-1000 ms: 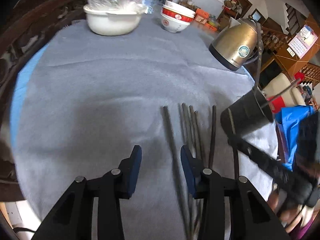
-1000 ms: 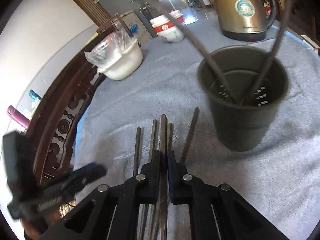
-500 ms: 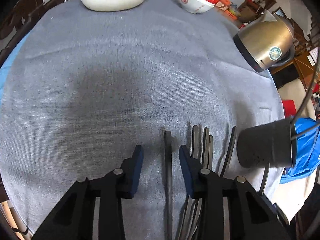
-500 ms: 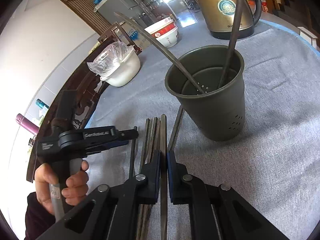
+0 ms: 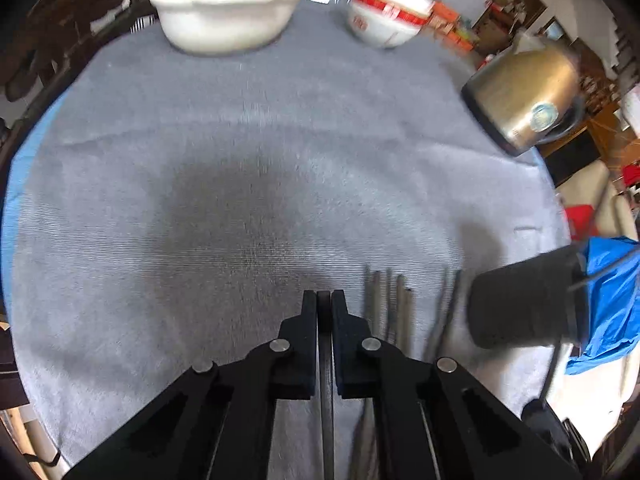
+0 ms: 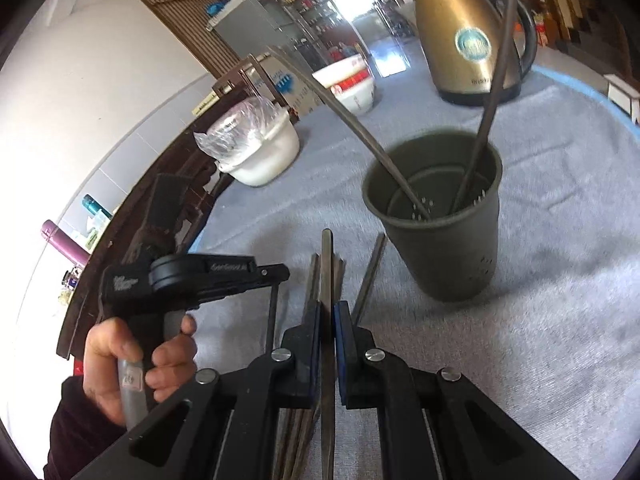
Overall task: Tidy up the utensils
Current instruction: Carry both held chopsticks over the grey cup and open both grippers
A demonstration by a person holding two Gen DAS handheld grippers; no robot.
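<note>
Home dining room: round table under grey cloth (image 5: 248,128), gold electric kettle (image 6: 468,40), 2 bowls (image 5: 384,24), fridge (image 6: 256,36), carved wooden chair back (image 6: 192,184).

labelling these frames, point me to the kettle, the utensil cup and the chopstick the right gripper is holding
kettle (image 6: 460,36): right wrist view, on its gold body.
utensil cup (image 6: 448,256): right wrist view, on its outer wall.
chopstick (image 6: 327,264): right wrist view, on the shaft just ahead of the right gripper (image 6: 328,312).

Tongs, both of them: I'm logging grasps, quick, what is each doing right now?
Left tongs: closed on a chopstick.
Right tongs: closed on another chopstick.
</note>
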